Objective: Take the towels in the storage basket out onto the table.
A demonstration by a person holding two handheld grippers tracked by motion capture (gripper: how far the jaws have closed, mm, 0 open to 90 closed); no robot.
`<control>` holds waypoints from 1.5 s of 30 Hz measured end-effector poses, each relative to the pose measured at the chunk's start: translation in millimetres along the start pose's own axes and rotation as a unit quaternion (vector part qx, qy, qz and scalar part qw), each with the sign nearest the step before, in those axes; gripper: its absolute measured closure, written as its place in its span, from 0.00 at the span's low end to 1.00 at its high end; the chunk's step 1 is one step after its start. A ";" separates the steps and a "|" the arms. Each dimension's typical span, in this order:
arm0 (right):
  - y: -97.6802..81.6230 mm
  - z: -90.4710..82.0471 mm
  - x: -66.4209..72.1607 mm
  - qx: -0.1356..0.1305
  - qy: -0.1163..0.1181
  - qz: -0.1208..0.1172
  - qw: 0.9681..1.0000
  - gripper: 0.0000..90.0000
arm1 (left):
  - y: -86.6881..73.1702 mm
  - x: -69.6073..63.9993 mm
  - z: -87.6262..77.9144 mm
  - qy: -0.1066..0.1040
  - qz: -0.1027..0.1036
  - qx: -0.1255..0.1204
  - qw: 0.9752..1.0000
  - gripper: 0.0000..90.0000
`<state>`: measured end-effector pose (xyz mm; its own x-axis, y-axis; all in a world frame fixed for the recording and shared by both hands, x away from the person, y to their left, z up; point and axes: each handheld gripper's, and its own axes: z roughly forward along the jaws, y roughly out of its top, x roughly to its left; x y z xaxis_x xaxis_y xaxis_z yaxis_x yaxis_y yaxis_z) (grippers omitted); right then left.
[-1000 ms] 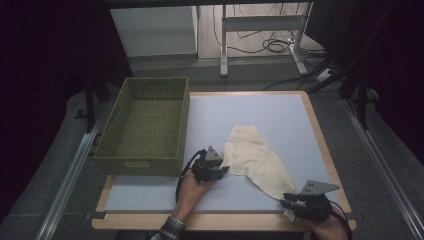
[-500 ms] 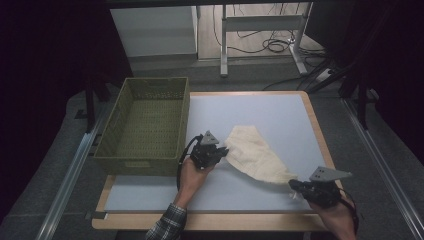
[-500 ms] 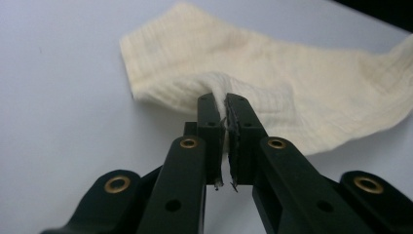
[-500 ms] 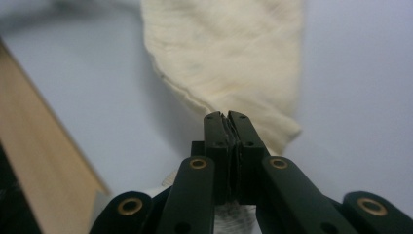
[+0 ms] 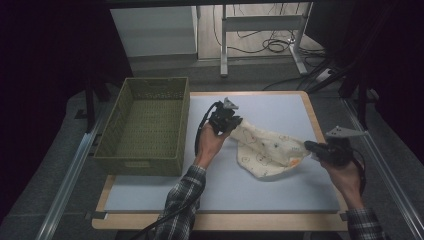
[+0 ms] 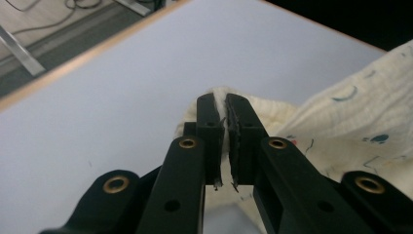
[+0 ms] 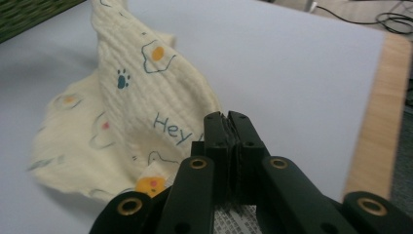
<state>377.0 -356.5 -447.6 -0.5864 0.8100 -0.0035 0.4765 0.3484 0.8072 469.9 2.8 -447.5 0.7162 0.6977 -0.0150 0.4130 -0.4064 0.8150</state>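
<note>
A cream cloth [image 5: 270,150] printed with small cartoons hangs stretched between my two grippers above the pale blue mat [image 5: 260,192]. My left gripper [image 5: 235,121] is shut on the cloth's far left corner; in the left gripper view the jaws [image 6: 225,100] pinch a fold of the cloth [image 6: 341,112]. Over at the mat's right side, my right gripper [image 5: 309,146] is shut on the opposite corner. The right gripper view has its jaws [image 7: 225,117] pressed together on the edge of the cloth [image 7: 141,83], which rises away from them. The cloth's lower middle sags onto the mat.
An empty green woven basket [image 5: 145,155] stands on the left side of the table, close to my left forearm, and its corner shows as the basket [image 7: 29,12] in the right gripper view. The wooden table edge [image 5: 312,112] frames the mat. Metal rails run along both sides.
Both grippers have risen and moved away from the person, taking the cloth's corners along. The cloth went from lying flat to hanging pulled out between them.
</note>
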 end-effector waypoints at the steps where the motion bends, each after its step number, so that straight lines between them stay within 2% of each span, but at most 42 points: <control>1: 0.0 0.0 0.0 0.000 0.000 0.000 1.000 0.97 | 0.0 0.0 0.0 0.000 0.000 0.000 1.000 0.94; 2: 7.1 5.3 -11.5 -0.001 -0.010 0.009 1.000 0.97 | 8.3 3.8 7.0 0.010 -0.006 -0.004 1.000 0.92; 3: 9.8 8.5 -16.5 0.002 -0.015 0.015 1.000 0.97 | 10.6 5.4 10.9 0.014 -0.008 -0.004 1.000 0.87; 5: 11.3 16.9 -26.7 0.015 -0.024 0.031 0.999 0.94 | 11.9 7.0 18.1 0.009 -0.024 0.007 1.000 0.68; 7: 8.0 24.4 -34.4 0.029 -0.028 0.046 0.998 0.89 | 8.1 3.9 20.6 0.010 -0.017 0.012 1.000 0.56; 10: -0.4 26.7 -36.4 0.031 -0.018 0.062 0.997 0.83 | -3.1 -1.3 19.9 0.008 -0.001 0.025 1.000 0.49; 11: -2.7 26.2 -35.2 0.033 -0.013 0.061 0.997 0.81 | -3.1 -1.3 19.9 0.008 -0.001 0.025 1.000 0.48; 13: -5.2 24.8 -30.1 0.035 -0.004 0.057 0.998 0.79 | -15.5 -0.3 16.0 -0.001 -0.007 0.030 1.000 0.46; 18: -4.5 21.9 -4.3 0.037 0.033 0.035 0.998 0.75 | -35.2 -1.8 6.9 -0.001 -0.017 0.026 1.000 0.41; 22: -1.9 27.3 21.2 0.037 0.075 0.023 0.996 0.73 | -51.5 -5.9 3.5 0.003 -0.016 0.026 1.000 0.37; 28: 3.0 48.4 65.2 0.043 0.130 -0.008 0.991 0.70 | -74.6 -8.8 1.6 0.015 -0.013 0.027 0.999 0.33; 34: 4.8 79.9 106.7 0.061 0.173 -0.028 0.983 0.63 | -91.0 -3.6 1.8 0.017 -0.028 0.028 0.999 0.32; 35: 4.8 79.9 106.7 0.061 0.173 -0.028 0.983 0.63 | -91.0 -3.6 1.8 0.017 -0.028 0.028 0.999 0.32; 36: 3.2 92.3 118.1 0.074 0.181 -0.033 0.980 0.62 | -93.8 -2.4 1.7 0.016 -0.031 0.028 0.999 0.32; 38: 0.2 104.6 127.1 0.089 0.181 -0.042 0.979 0.62 | -96.3 -1.2 1.5 0.014 -0.033 0.027 0.999 0.32; 40: -3.5 113.8 134.5 0.104 0.165 -0.059 0.979 0.74 | -98.0 0.0 1.3 0.014 -0.034 0.027 0.999 0.33; 42: -6.6 115.9 139.1 0.102 0.152 -0.074 0.980 0.90 | -99.1 1.3 0.4 0.013 -0.036 0.024 0.999 0.35; 45: -7.5 109.9 139.1 0.102 0.153 -0.079 0.980 0.95 | -99.2 2.9 0.3 0.010 -0.038 0.021 0.999 0.39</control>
<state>363.9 -194.6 -519.1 -0.8174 0.5701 0.0829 0.4668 0.5711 0.6753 431.1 44.9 -528.6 0.6711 0.7386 -0.0644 0.4891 -0.3758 0.7871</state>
